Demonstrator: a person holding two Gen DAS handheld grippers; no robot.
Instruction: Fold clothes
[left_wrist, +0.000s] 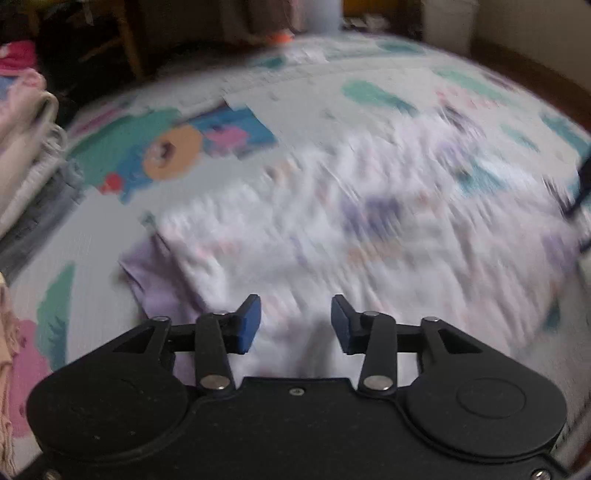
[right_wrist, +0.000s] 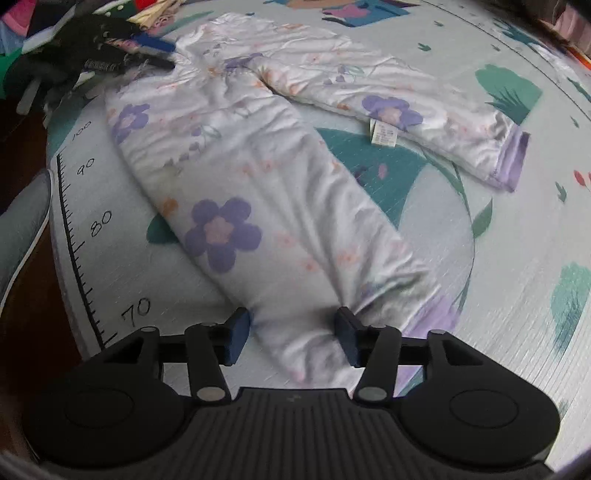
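Two claws are at work on one pair of floral trousers (right_wrist: 236, 177), which lies spread on a printed play mat (right_wrist: 517, 258) on the floor, its legs splayed in a V.

The right claw (right_wrist: 291, 334) has its jaws apart, straddling the cuff end of the nearer leg; cloth lies between the pads but nothing is pinched. The other leg (right_wrist: 406, 110) runs off ahead and to the right, a white care label (right_wrist: 382, 133) showing at its edge. Far ahead and to the left, at the waist end, sits the left claw, seen dark and small.

The left claw (left_wrist: 295, 325), in its own view, is also parted and empty, over pale cloth with a lilac band (left_wrist: 155, 280) just to its left. That picture is badly smeared, so how close the pads are to the cloth cannot be told.

Risks, as I judge them: closing the right claw here may bunch the cuff or take only the top layer, so the leg would trail and crease. The thin, slippery-looking fabric may also slide on the mat and twist the fold.

A stack of other clothes (left_wrist: 29, 147) sits well to the left claw's left, a wooden chair (left_wrist: 122, 40) far ahead. Neither blocks the trousers.
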